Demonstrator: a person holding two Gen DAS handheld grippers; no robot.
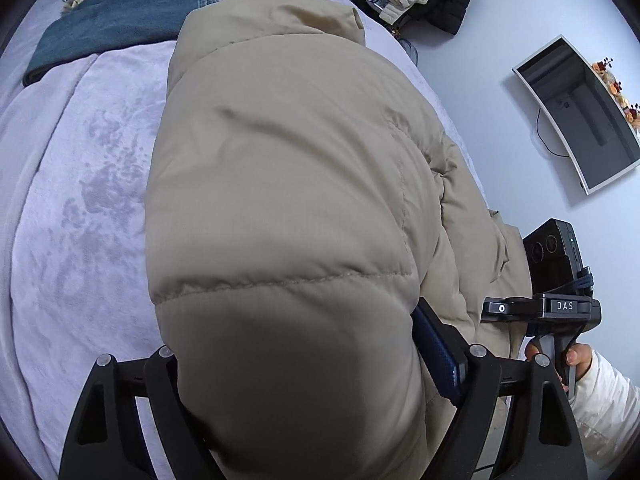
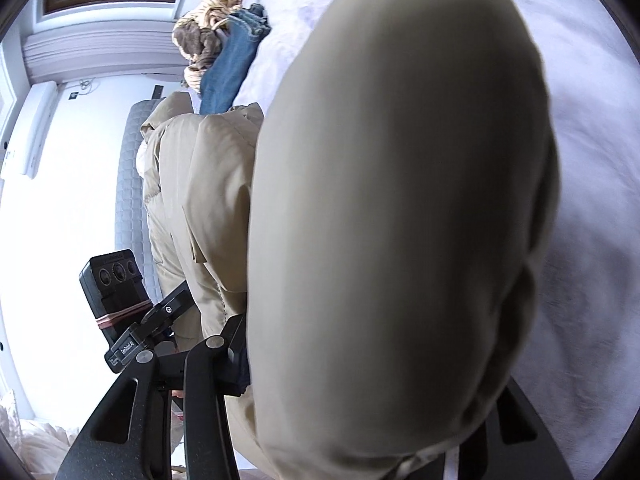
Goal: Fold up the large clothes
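Left wrist view: left hand-held gripper [image 1: 296,380] clamped a bulging fold of the beige quilted puffer jacket [image 1: 280,168], lifted above the pale lilac plush bed cover [image 1: 80,184]; folded blue jeans [image 1: 104,28] lay beyond.
Right wrist view: right hand-held gripper [image 2: 360,392] grasped another padded section of that jacket [image 2: 400,200].

— What is the puffer jacket [image 1: 280,184] made of?
— Tan woven cloth, matt and smooth, padded and stitched into quilted panels.
— And the bed cover [image 1: 80,184] beneath it?
— Pale lilac plush, soft and napped, brushed in patches.
— The left gripper [image 1: 312,364]?
— Matt black plastic arms with bright metal pins; one finger wears a blue textured pad.
— The jeans [image 2: 228,76]?
— Blue denim, coarse, frayed at the hem.
— The wall screen [image 1: 580,112]?
— Glossy dark glass in a pale frame.
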